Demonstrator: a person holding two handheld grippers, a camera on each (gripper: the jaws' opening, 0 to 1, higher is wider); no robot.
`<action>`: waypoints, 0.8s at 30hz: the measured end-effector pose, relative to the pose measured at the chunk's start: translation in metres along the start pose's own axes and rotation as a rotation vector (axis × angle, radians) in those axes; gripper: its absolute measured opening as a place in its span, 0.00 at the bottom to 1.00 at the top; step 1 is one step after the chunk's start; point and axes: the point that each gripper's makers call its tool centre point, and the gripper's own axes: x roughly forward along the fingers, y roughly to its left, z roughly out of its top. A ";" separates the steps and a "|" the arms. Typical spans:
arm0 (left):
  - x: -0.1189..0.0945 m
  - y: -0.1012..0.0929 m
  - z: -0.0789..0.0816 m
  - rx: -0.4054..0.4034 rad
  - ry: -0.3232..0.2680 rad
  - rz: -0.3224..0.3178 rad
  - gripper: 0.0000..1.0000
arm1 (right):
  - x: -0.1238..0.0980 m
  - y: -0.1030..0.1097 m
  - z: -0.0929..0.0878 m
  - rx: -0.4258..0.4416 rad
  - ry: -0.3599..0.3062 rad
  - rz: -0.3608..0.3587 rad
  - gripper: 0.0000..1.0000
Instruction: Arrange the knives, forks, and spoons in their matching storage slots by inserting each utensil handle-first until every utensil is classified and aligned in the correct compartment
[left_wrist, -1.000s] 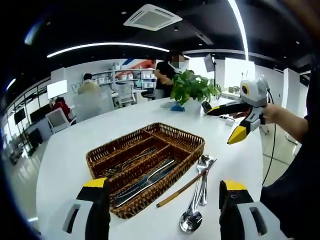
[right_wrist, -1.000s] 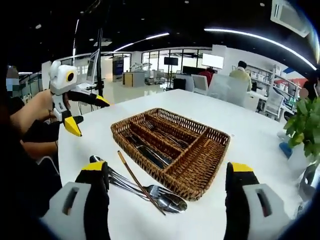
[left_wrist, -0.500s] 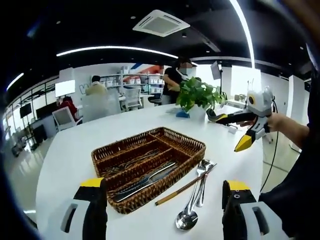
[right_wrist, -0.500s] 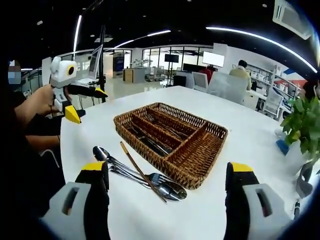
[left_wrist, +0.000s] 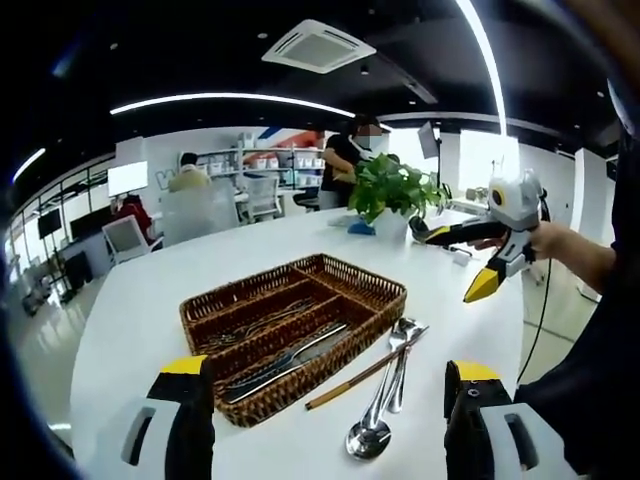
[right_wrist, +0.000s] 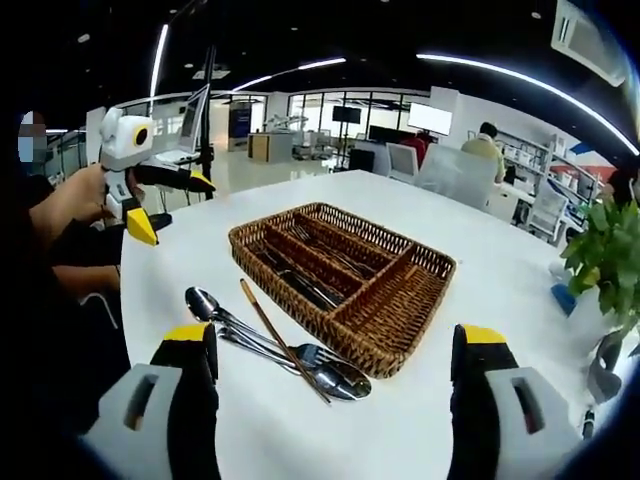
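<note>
A brown wicker basket (left_wrist: 300, 300) sits mid-table, with knives (left_wrist: 285, 360) and forks (left_wrist: 255, 325) in its long slots. Its short end slot (right_wrist: 395, 310) looks bare. Beside the basket lie a few spoons (left_wrist: 385, 395) and a thin wooden stick (left_wrist: 355, 378). My left gripper (left_wrist: 327, 368) is open, hovering short of the spoons and holding nothing. The right gripper view has the basket (right_wrist: 425, 258) at centre, with spoons (right_wrist: 265, 345) and stick (right_wrist: 275, 335) to its left. My right gripper (right_wrist: 333, 336) is open over them. Each gripper appears in the other's view, open in the air: right gripper (left_wrist: 458, 260), left gripper (right_wrist: 172, 207).
A potted plant (left_wrist: 390, 190) stands at the far side of the white table (left_wrist: 130, 330), and shows again as the plant (right_wrist: 605, 260). A person (left_wrist: 345, 150) stands behind it. Office chairs and shelves fill the background. The table edge (right_wrist: 140, 300) runs near the spoons.
Both views have drifted a little with the hands. The basket, spoons and stick lie where they were. Both grippers stay open and hold nothing.
</note>
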 end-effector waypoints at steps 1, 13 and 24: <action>0.000 0.000 0.000 -0.001 0.000 -0.001 1.00 | 0.000 0.000 0.000 -0.002 0.001 0.001 1.00; -0.002 -0.002 -0.006 -0.012 0.008 0.000 1.00 | 0.010 0.010 -0.004 -0.053 0.039 0.040 0.91; -0.001 -0.002 -0.008 -0.013 0.011 0.002 1.00 | 0.027 0.024 -0.012 -0.117 0.085 0.127 0.72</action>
